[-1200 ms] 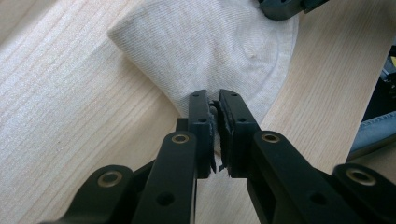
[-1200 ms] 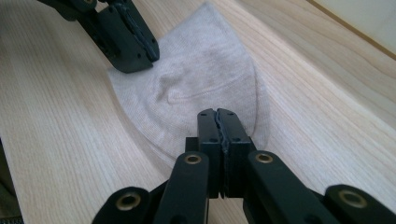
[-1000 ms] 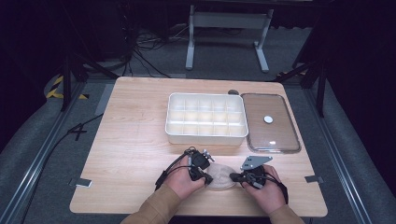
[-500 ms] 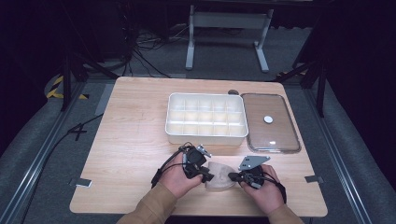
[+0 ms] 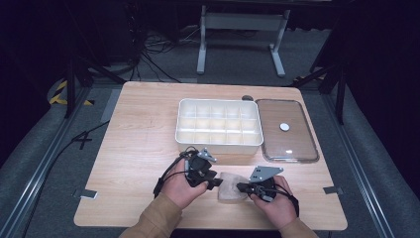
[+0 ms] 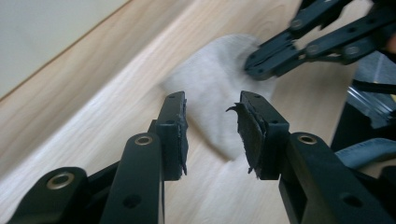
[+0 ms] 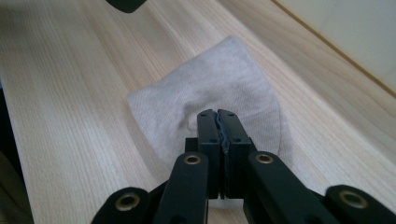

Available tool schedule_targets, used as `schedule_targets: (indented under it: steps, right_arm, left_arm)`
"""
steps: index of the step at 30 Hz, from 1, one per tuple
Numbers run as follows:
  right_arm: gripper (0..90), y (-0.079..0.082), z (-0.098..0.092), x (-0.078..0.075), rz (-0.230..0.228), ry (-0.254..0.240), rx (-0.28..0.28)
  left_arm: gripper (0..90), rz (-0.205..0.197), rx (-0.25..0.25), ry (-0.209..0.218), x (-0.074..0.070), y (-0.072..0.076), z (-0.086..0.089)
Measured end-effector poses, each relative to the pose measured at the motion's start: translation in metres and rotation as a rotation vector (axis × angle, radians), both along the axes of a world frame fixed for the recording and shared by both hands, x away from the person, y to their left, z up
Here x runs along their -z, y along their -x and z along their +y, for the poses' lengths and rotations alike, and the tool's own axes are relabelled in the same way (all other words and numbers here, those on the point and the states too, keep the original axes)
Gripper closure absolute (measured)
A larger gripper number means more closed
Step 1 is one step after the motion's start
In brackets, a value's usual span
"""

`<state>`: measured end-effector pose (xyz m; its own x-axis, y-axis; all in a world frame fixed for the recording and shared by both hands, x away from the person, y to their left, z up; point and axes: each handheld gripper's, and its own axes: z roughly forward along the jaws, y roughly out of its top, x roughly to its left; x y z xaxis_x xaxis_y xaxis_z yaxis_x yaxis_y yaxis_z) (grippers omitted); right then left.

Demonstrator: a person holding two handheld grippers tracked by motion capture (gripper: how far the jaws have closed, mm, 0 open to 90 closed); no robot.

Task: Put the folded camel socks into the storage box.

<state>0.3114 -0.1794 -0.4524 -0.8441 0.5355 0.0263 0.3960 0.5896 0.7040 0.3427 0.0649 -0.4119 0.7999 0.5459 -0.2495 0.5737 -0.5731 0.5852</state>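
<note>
While the wooden table [image 5: 133, 148] carries the white compartment box [image 5: 218, 124], the beige cloth [image 7: 219, 93] lies at the near edge, the right gripper [image 7: 218, 116] clamped on it, the left gripper [image 6: 210, 126] just opening, nothing between its pads

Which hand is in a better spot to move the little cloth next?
Probably the right. The right gripper is shut on the cloth, pinching its edge. The left gripper has just been opening; its jaws stand apart with nothing between them.
</note>
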Motion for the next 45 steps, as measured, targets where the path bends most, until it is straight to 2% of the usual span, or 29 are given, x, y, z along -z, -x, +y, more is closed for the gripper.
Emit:
schedule_targets:
  steps: [3, 4, 5, 6, 8, 10, 13, 17, 20, 25, 30, 34, 39, 45]
  right_arm:
    - [88.8, 0.000, 0.003, 0.000, -0.002, -0.009, -0.005]
    - [88.6, 0.000, 0.004, 0.002, 0.014, -0.006, -0.001]
    - [88.6, 0.000, 0.004, 0.002, 0.014, -0.006, -0.001]
    - [88.6, -0.001, 0.004, 0.004, 0.016, 0.002, -0.001]
    - [88.7, -0.002, 0.004, 0.006, 0.048, 0.031, 0.012]
    - [89.0, -0.004, 0.004, 0.007, 0.061, 0.038, 0.020]
    - [89.3, -0.006, 0.005, 0.009, 0.049, 0.054, 0.015]
    - [89.5, -0.010, 0.003, 0.011, 0.043, 0.035, 0.014]
    - [89.6, -0.014, 0.001, 0.011, 0.058, 0.026, -0.010]
    - [89.8, -0.016, 0.000, 0.012, 0.074, 0.019, -0.036]
    - [89.9, -0.019, -0.002, 0.013, 0.090, 0.004, -0.095]
    - [89.9, -0.019, -0.003, 0.014, 0.091, 0.001, -0.105]
    - [89.9, -0.017, -0.003, 0.015, 0.079, -0.011, -0.097]
    - [89.9, -0.014, -0.004, 0.015, 0.068, -0.015, -0.082]
  left_arm:
    - [62.1, 0.002, -0.051, -0.030, 0.001, -0.004, 0.008]
    - [61.0, 0.004, -0.077, -0.050, 0.003, -0.006, 0.012]
    - [60.8, 0.004, -0.077, -0.050, 0.003, -0.006, 0.012]
    - [60.8, 0.002, -0.089, -0.064, 0.005, -0.007, 0.015]
    - [60.7, 0.014, -0.110, -0.087, 0.008, -0.009, 0.018]
    - [60.6, 0.023, -0.111, -0.108, 0.012, -0.010, 0.020]
    - [60.8, 0.032, -0.109, -0.129, 0.018, -0.011, 0.020]
    - [60.8, 0.042, -0.105, -0.139, 0.022, -0.010, 0.018]
    - [60.7, 0.029, -0.073, -0.161, 0.027, -0.009, 0.014]
    - [61.2, 0.033, -0.032, -0.184, 0.036, -0.006, 0.003]
    - [63.5, 0.010, 0.017, -0.201, 0.040, -0.004, -0.006]
    - [70.0, -0.012, 0.043, -0.213, 0.041, -0.002, -0.012]
    - [85.0, -0.032, 0.056, -0.220, 0.042, -0.004, -0.019]
    - [87.9, -0.038, 0.068, -0.210, 0.043, -0.005, -0.025]
